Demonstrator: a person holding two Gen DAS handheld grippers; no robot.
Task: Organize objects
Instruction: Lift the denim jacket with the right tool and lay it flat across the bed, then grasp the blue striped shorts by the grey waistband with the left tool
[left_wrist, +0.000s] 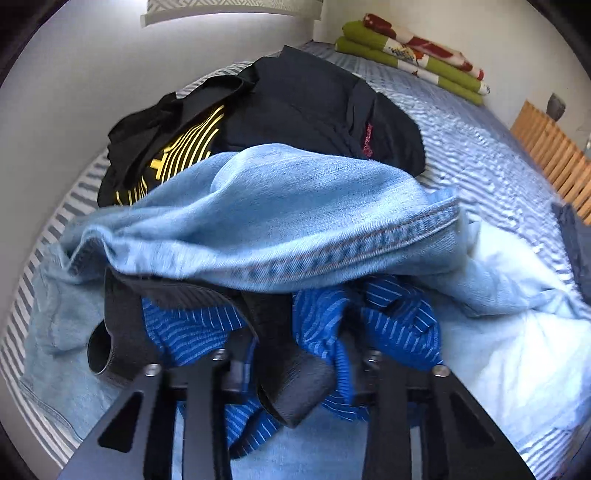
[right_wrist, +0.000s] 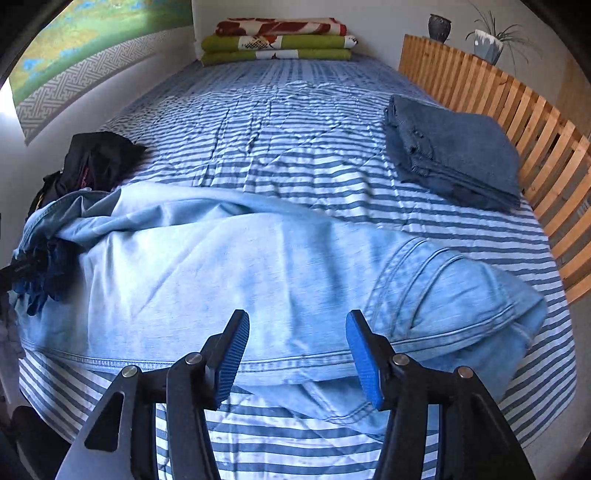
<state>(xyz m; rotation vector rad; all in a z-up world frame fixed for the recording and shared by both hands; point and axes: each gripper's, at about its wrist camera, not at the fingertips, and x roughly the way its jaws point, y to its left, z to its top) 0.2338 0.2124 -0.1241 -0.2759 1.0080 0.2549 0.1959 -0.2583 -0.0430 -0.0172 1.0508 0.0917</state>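
- Across the near part of the striped bed lie light blue jeans, spread flat, their hem seam running along the near edge and the waist and pocket end bunched toward the right edge.
- Right claw hovers just above that near seam, its blue ribbed pads spread wide apart with nothing between them.
- Left claw is buried in cloth: a blue striped garment is bunched around its fingers and a fold of the light blue jeans drapes over the top. Whether the fingers are pressed together on the cloth or apart I cannot tell, since the tips are hidden.
- Black clothes, one with a yellow line print, sit in a heap beyond the jeans, near the left edge of the bed by the wall; in the right wrist view the same black heap touches the far left end of the jeans.
- Dark blue jeans, folded into a neat stack, rest near the right edge, just beside the wooden slatted rail, well apart from the light pair.
- Folded green and red blankets are stacked at the far edge against the wall.
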